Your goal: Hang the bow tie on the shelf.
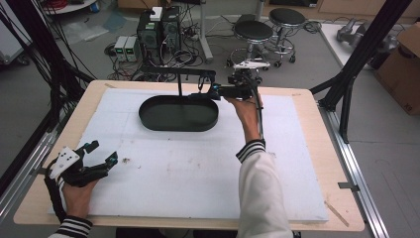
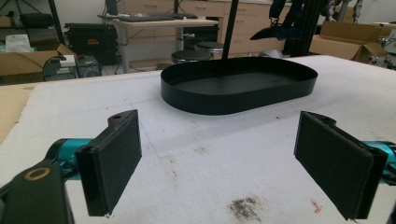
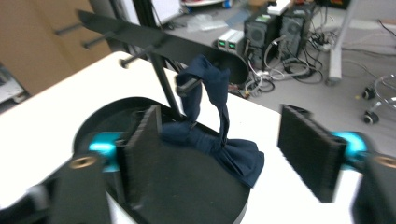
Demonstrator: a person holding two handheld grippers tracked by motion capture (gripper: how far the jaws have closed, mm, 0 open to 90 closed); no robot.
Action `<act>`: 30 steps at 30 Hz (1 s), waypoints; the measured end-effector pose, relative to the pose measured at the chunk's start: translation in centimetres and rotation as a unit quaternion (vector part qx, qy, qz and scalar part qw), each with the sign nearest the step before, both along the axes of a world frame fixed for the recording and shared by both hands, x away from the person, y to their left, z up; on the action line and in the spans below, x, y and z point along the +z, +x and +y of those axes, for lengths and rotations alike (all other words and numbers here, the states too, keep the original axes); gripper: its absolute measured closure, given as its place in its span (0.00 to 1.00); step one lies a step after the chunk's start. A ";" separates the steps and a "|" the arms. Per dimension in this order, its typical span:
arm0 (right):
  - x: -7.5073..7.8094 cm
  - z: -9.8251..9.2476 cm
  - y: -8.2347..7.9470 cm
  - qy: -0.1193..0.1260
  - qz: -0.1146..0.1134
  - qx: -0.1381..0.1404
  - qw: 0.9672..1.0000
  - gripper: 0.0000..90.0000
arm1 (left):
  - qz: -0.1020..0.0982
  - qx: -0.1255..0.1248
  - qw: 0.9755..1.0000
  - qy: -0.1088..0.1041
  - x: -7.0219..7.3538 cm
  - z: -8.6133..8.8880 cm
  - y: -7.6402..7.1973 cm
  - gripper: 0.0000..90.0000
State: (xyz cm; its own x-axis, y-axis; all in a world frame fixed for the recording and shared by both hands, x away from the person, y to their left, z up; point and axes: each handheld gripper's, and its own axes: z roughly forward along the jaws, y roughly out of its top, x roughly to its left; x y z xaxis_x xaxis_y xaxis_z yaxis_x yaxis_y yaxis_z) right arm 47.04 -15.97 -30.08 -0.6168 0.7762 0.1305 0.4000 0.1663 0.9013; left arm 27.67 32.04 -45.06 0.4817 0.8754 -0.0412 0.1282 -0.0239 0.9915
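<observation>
bow tie [image 3: 219,144] between open right tongs [image 3: 233,158]

A navy bow tie [image 3: 219,140] hangs by its strap from a rack peg, bow drooping between the right gripper's [image 3: 233,154] spread jaws.

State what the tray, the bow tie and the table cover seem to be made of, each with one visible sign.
Tray: probably thin painted metal, matte black with a sharp rim. Bow tie: navy cloth, soft folds, strap draped over a peg. Table cover: likely white foam board, dull and stained.
</observation>
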 end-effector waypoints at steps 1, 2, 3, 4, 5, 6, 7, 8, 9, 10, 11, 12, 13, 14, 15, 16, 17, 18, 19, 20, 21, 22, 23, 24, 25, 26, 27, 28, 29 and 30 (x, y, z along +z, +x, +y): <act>0.3 -0.5 -0.5 0.005 -0.002 0.003 1.000 0.19 | 0.000 0.000 1.000 0.000 0.0 0.0 0.0 0.17; 0.5 -1.0 -1.2 0.010 -0.013 0.002 1.000 0.17 | -0.001 0.000 1.000 0.001 0.0 -0.1 0.0 0.17; 0.6 -1.5 -2.1 0.014 -0.031 -0.004 0.999 0.14 | -0.002 -0.001 1.000 0.003 0.0 -0.1 0.0 0.17; 0.8 -2.2 -3.0 0.003 -0.034 -0.002 0.999 0.12 | -0.003 -0.001 1.000 0.004 0.0 -0.1 0.0 0.17; 1.0 -2.7 -3.4 -0.001 -0.025 0.005 1.000 0.12 | -0.003 -0.001 1.000 0.004 0.0 -0.1 0.0 0.17; 1.1 -3.3 -4.2 -0.001 -0.026 0.011 1.000 0.12 | -0.004 -0.001 1.000 0.006 0.0 -0.1 0.0 0.17; 1.1 -3.8 -4.9 0.004 -0.045 0.009 0.999 0.12 | -0.003 -0.001 1.000 0.005 0.0 -0.2 0.0 0.17; 0.9 -4.6 -6.2 0.013 -0.069 0.010 0.997 0.12 | -0.003 -0.001 1.000 0.004 0.0 -0.2 0.0 0.17; 0.8 -5.2 -7.2 0.013 -0.074 0.014 0.997 0.12 | -0.003 -0.001 1.000 0.005 0.0 -0.1 0.0 0.17; 0.6 -5.7 -8.3 0.010 -0.077 0.014 0.997 0.12 | -0.002 0.000 1.000 0.004 0.0 -0.1 0.0 0.17; 0.3 -6.2 -9.4 0.006 -0.090 0.009 0.996 0.12 | -0.002 -0.001 1.000 0.004 0.0 -0.1 0.0 0.17; -0.1 -6.7 -10.4 0.006 -0.100 0.005 0.995 0.12 | -0.003 -0.002 1.000 0.005 0.0 -0.2 0.0 0.17; -0.5 -7.2 -11.4 0.009 -0.105 0.001 0.994 0.12 | -0.004 -0.002 1.000 0.005 0.0 -0.2 -0.1 0.17; -0.9 -7.7 -12.3 0.013 -0.113 -0.005 0.994 0.12 | -0.005 -0.003 1.000 0.009 0.0 -0.2 -0.1 0.17; -1.4 -8.1 -13.2 0.018 -0.119 -0.008 0.993 0.12 | -0.004 -0.003 1.000 0.009 0.0 -0.2 -0.1 0.17; -1.8 -8.5 -14.0 0.020 -0.124 -0.012 0.992 0.12 | -0.004 -0.003 1.000 0.009 0.0 -0.2 -0.1 0.17; -2.2 -8.8 -14.8 0.022 -0.130 -0.019 0.991 0.12 | -0.004 -0.002 1.000 0.007 0.0 -0.2 -0.1 0.17; -2.7 -9.1 -15.5 0.021 -0.136 -0.026 0.990 0.12 | -0.004 -0.002 1.000 0.007 0.0 -0.2 -0.1 0.17; -3.2 -9.4 -16.2 0.020 -0.140 -0.031 0.989 0.12 | -0.004 -0.002 1.000 0.007 0.0 -0.2 -0.1 0.17; -3.6 -9.7 -16.7 0.018 -0.144 -0.037 0.989 0.12 | -0.004 -0.003 1.000 0.007 0.0 -0.2 -0.1 0.17; -4.2 -9.9 -17.3 0.017 -0.151 -0.042 0.987 0.12 | -0.005 -0.002 1.000 0.009 0.0 -0.2 -0.1 0.17; -4.7 -10.1 -17.8 0.016 -0.156 -0.046 0.987 0.12 | -0.006 -0.003 1.000 0.010 0.0 -0.2 -0.1 0.17; -5.3 -10.2 -18.3 0.013 -0.159 -0.049 0.986 0.12 | -0.006 -0.002 1.000 0.010 0.0 -0.2 -0.1 0.17; -5.9 -10.4 -18.8 0.010 -0.163 -0.054 0.985 0.12 | -0.007 -0.003 1.000 0.010 0.0 -0.3 -0.1 0.17; -6.7 -10.4 -19.3 0.009 -0.166 -0.059 0.984 0.12 | -0.007 -0.003 1.000 0.011 0.0 -0.3 -0.1 0.17; -7.4 -10.5 -19.6 0.007 -0.172 -0.062 0.983 0.12 | -0.007 -0.003 1.000 0.013 0.0 -0.3 -0.1 0.17; -8.2 -10.5 -20.0 0.005 -0.176 -0.066 0.982 0.12 | -0.007 -0.003 1.000 0.014 0.0 -0.3 -0.1 0.17; -9.0 -10.5 -20.3 0.004 -0.179 -0.071 0.981 0.12 | -0.007 -0.004 1.000 0.015 0.0 -0.3 -0.1 0.17; -9.8 -10.5 -20.5 0.007 -0.181 -0.072 0.981 0.12 | -0.008 -0.003 1.000 0.015 0.0 -0.4 -0.1 0.17; -10.5 -10.5 -20.6 0.008 -0.182 -0.073 0.981 0.12 | -0.008 -0.004 1.000 0.018 0.0 -0.4 -0.1 0.17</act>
State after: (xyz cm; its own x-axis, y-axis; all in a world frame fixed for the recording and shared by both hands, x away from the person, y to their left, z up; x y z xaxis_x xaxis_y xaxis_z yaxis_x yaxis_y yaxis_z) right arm 26.41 -26.43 -40.57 -0.5074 0.8593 -0.0650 0.0697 0.1160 0.9908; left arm 27.53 31.68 -45.05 0.4889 0.8724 -0.0026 0.1123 -0.0600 0.9919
